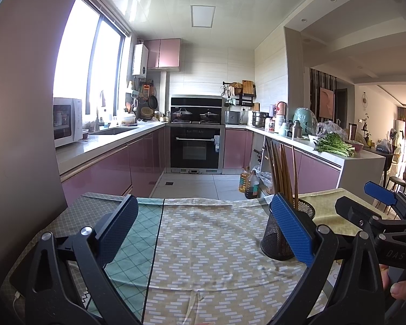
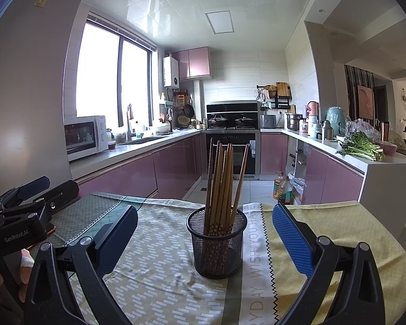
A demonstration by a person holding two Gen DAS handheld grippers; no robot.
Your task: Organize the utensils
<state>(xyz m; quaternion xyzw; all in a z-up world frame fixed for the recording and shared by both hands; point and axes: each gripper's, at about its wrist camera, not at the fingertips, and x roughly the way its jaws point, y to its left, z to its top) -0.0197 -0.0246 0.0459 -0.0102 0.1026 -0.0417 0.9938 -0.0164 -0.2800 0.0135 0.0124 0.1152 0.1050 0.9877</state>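
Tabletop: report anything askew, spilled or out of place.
Nothing stands out. The chopsticks all stand in the mesh holder, none lying loose on the tablecloth; the cloth is only lightly rumpled.

We see the worktop (image 2: 379,233) draped in patterned cloths (image 2: 159,268); a mesh holder (image 2: 216,246) stands on them.

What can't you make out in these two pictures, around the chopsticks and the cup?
- Chopsticks: exact count unclear in the right wrist view; they overlap.
- Their lower ends: veiled by the mesh cup.
- Mesh cup in the left wrist view: partly covered by the left gripper, whose jaws are open.
- Tablecloth lettering: cut off by the bottom edge in the right wrist view.
- Right gripper: jaws open, holding nothing.
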